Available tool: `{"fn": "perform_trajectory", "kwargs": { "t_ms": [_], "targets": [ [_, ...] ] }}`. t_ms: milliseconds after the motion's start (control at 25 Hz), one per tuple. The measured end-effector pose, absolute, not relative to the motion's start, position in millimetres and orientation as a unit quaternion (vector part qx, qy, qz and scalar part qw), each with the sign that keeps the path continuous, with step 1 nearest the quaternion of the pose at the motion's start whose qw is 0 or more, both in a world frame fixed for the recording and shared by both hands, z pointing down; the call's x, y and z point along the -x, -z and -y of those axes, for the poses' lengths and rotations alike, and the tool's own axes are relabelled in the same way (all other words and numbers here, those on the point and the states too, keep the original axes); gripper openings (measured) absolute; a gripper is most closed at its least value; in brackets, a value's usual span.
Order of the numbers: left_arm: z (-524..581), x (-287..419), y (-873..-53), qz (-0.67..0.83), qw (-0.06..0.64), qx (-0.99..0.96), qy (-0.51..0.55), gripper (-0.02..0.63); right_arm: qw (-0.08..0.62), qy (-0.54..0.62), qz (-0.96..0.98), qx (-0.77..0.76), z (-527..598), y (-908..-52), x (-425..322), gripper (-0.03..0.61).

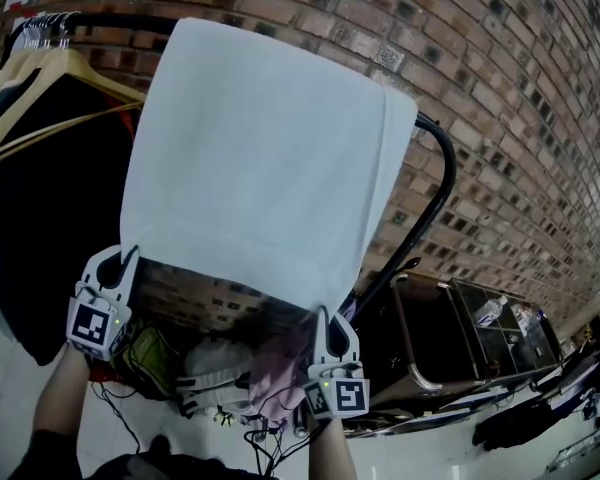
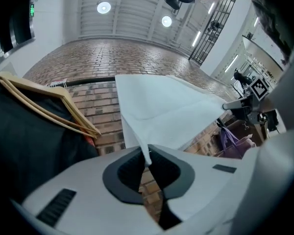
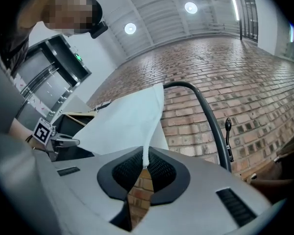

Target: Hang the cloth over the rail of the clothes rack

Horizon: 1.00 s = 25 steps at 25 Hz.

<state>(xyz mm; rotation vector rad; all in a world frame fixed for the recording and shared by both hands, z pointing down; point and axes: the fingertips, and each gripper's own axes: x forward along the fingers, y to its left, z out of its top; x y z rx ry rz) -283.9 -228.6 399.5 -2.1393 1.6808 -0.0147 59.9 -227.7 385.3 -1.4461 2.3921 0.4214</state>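
The white cloth [image 1: 260, 158] lies over the black rail [image 1: 435, 183] of the rack. Its near side is smooth and stretched taut down toward the person. The left gripper [image 1: 128, 253] is closed on its lower left corner, pads pinching a thin fold. The right gripper [image 1: 325, 318] likewise clamps the lower right corner. Wooden hangers [image 1: 50, 78] with dark garments hang just left. A brick wall [image 1: 500, 68] stands behind.
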Motion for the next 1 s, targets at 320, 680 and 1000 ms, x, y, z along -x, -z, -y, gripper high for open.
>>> {"fn": "perform_trajectory", "kwargs": {
  "t_ms": [320,680,1000],
  "targets": [
    [227,286,-401,-0.592,0.235,0.771,-0.020,0.063,0.130,-0.133,-0.818,0.544,234,-397,-67,0.058],
    [215,320,-405,-0.602,0.214,0.769,-0.014,0.146,0.133,-0.180,-0.789,0.572,230,-363,-84,0.061],
    [242,318,-291,-0.584,0.252,0.771,-0.027,0.146,0.132,-0.317,-0.736,0.584,248,-216,-62,0.061]
  ]
}}
